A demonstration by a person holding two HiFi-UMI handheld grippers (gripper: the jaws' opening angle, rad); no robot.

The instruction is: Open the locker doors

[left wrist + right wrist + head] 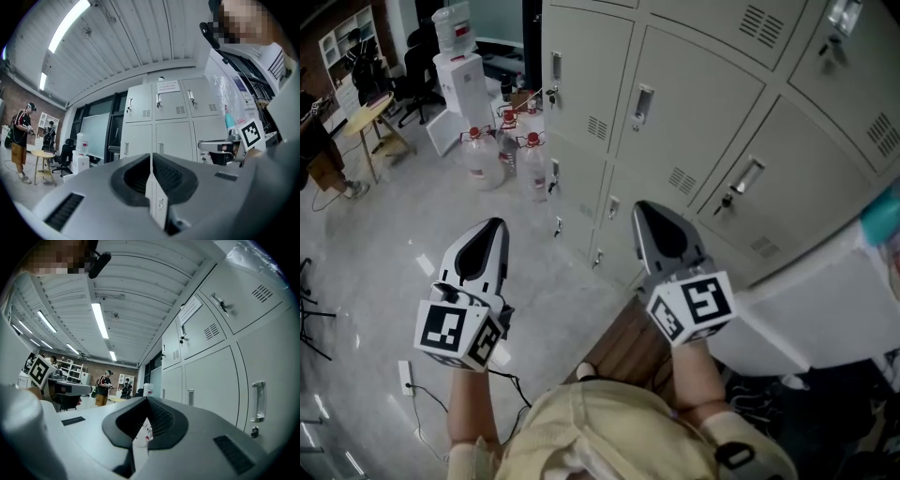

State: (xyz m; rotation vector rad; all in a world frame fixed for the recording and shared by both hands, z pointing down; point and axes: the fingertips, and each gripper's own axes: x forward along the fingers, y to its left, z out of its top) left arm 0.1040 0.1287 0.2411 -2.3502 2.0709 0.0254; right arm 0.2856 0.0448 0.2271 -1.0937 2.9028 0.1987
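A bank of grey lockers (694, 103) stands ahead, all doors closed, each with a small metal handle (640, 106). My left gripper (494, 225) is held off to the lockers' left over the floor, its jaws together with nothing in them. My right gripper (647, 208) hovers just in front of the lower doors, also shut and empty, touching none of them. In the left gripper view the left gripper (151, 157) faces the lockers (159, 126). In the right gripper view the right gripper (146, 401) runs alongside the doors (220, 376), with a handle (257, 401) at the right.
Several water bottles (483, 155) and a water dispenser (461, 75) stand left of the lockers. A white cabinet (825, 300) juts out at the right. A power strip (406, 377) with a cable lies on the floor. People (21, 136) stand by a table far off.
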